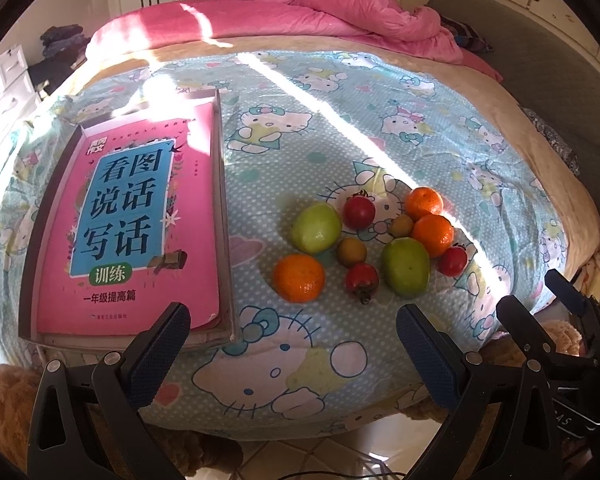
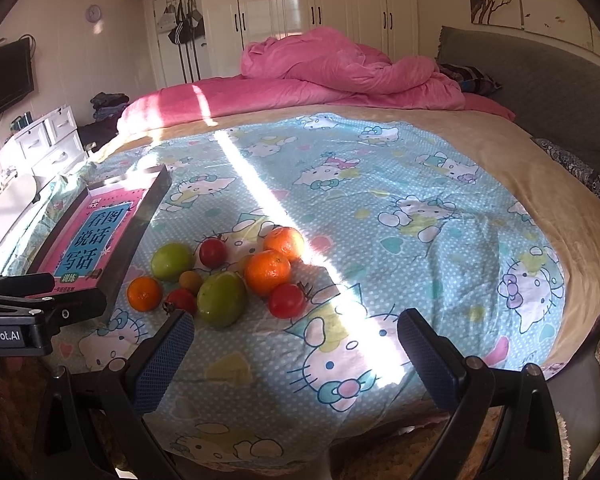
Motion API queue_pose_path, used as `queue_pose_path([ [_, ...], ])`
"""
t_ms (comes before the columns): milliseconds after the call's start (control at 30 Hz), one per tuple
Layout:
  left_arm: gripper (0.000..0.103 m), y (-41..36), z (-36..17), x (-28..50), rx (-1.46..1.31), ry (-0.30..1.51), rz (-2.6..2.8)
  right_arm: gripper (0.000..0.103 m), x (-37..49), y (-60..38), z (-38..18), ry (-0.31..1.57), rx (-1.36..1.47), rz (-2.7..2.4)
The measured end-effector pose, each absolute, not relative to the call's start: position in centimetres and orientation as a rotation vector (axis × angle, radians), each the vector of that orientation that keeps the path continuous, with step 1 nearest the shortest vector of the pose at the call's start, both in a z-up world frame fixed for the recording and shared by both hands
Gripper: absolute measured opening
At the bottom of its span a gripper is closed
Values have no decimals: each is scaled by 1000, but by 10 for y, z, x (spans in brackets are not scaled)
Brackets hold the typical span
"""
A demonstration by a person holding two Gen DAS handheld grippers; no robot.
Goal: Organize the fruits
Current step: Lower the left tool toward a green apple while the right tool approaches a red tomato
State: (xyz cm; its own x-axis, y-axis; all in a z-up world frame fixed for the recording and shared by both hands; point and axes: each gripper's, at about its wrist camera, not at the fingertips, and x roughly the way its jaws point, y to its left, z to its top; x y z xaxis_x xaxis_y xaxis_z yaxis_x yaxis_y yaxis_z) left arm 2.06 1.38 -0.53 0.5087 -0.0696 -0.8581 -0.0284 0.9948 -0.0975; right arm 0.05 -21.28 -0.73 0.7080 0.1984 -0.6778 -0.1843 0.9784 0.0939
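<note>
Fruit pile sat loose on the cartoon-cat sheet [image 1: 340, 92], mid-bed, just right of the tray: three oranges, two green fruits, three red tomato-like fruits, two small brownish-green ones. Nearest-left orange [image 1: 299, 278] lay apart from the other two oranges [image 1: 433, 230], which touched each other at the pile's far right. Left green fruit [image 1: 316, 227] sat beside a red fruit [image 1: 359, 211]; the bigger green fruit [image 1: 405, 266] sat near front, with a stemmed red fruit [image 1: 362, 280] just left of it and another red one [image 1: 453, 261] just right. Small brownish fruit [image 1: 351, 251] lay in the middle of the pile. The tray [image 1: 225, 184] held a pink book [image 1: 128, 224] lying flat, no fruit in it. Left gripper [image 1: 293, 344] was spread wide, holding nothing, hovering over the near bed edge, between tray and pile. Right gripper [image 2: 296, 354] was likewise spread and empty, its left finger [image 2: 164, 360] overlapping the stemmed red fruit in view; contact not clear. Left view showed the full book cover and the right gripper's fingers at its right edge; right view showed only a slanted part of the book, plus the wardrobe [image 2: 312, 4], wall clock [image 2: 93, 12], TV [image 2: 4, 80] and white drawers [image 2: 48, 140]. Pink duvet [image 2: 340, 68] was bunched at the far end; a sun stripe [image 2: 284, 216] crossed the sheet by the pile.
</note>
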Motion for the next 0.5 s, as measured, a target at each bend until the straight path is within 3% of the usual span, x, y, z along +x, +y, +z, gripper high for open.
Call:
queue_pose_path([
  [500,103,16,-13,80,-11,1096,-112,102,47,-212,-45,893,-40,206],
])
